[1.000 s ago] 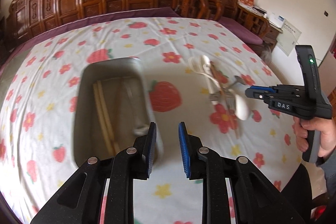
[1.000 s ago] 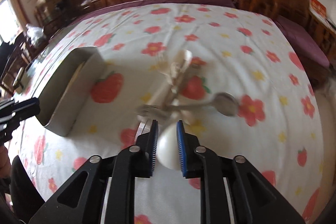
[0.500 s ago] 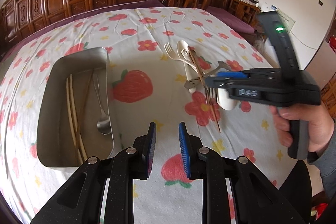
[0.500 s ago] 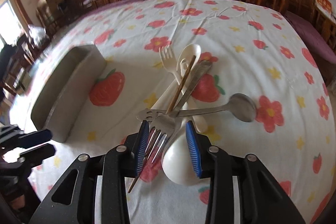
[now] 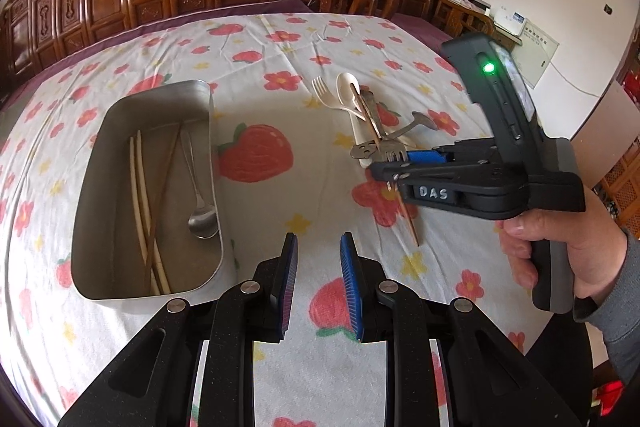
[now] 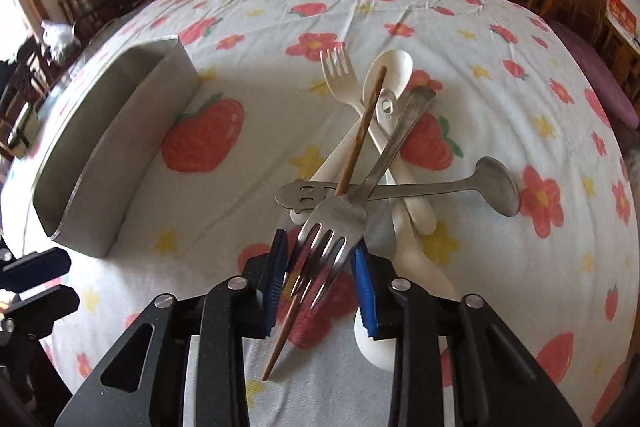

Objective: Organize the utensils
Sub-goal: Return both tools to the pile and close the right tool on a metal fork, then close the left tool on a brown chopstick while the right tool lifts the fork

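My right gripper (image 6: 320, 275) is closing around the tines of the metal fork (image 6: 332, 227), low centre of the frame; I can't tell if the pads press it yet. The fork tops a crossed pile: wooden chopstick (image 6: 360, 139), metal spoon (image 6: 496, 187), cream plastic fork (image 6: 340, 75) and cream spoons. My left gripper (image 5: 316, 283) hangs bottom centre, jaws slightly apart, holding nothing. The metal tray (image 5: 96, 227) sits left, with chopsticks (image 5: 140, 183) and a spoon (image 5: 202, 219) inside.
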Action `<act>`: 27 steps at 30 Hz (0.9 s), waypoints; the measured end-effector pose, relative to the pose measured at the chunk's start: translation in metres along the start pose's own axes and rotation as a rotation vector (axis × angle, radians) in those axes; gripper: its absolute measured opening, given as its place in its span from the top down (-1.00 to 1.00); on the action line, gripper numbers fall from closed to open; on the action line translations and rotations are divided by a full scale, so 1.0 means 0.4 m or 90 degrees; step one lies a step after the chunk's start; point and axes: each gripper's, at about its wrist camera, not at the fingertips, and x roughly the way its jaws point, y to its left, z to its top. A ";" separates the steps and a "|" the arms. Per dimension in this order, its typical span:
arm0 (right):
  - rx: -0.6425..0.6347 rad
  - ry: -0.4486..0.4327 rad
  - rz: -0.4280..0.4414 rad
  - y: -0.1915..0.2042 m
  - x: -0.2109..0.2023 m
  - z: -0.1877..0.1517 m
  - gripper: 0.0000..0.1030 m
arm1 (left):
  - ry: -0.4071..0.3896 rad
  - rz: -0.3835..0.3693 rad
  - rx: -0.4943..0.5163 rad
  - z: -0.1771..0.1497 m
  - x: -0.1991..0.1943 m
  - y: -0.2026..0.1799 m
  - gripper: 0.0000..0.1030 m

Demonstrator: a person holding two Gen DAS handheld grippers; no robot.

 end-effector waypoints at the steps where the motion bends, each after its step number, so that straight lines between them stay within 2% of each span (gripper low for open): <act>1: 0.004 -0.005 0.000 -0.002 -0.007 0.000 0.61 | -0.001 0.001 0.001 0.000 -0.003 0.000 0.60; 4: 0.018 -0.019 0.015 -0.011 -0.029 -0.003 0.92 | -0.005 0.005 0.006 0.000 -0.011 0.000 0.60; 12: 0.023 -0.051 0.032 -0.033 -0.066 -0.016 0.94 | 0.001 0.008 0.016 0.001 -0.004 -0.025 0.60; 17: 0.015 -0.072 0.039 -0.050 -0.125 -0.052 0.94 | 0.010 0.009 0.025 -0.001 0.015 -0.059 0.60; 19: 0.002 -0.075 0.029 -0.056 -0.143 -0.071 0.94 | 0.013 0.008 0.024 0.001 0.028 -0.078 0.55; 21: -0.010 -0.080 0.022 -0.066 -0.164 -0.095 0.94 | 0.012 0.009 0.026 0.004 0.038 -0.094 0.37; 27: -0.008 -0.091 0.012 -0.116 -0.204 -0.144 0.94 | 0.012 0.024 0.038 0.023 0.080 -0.155 0.37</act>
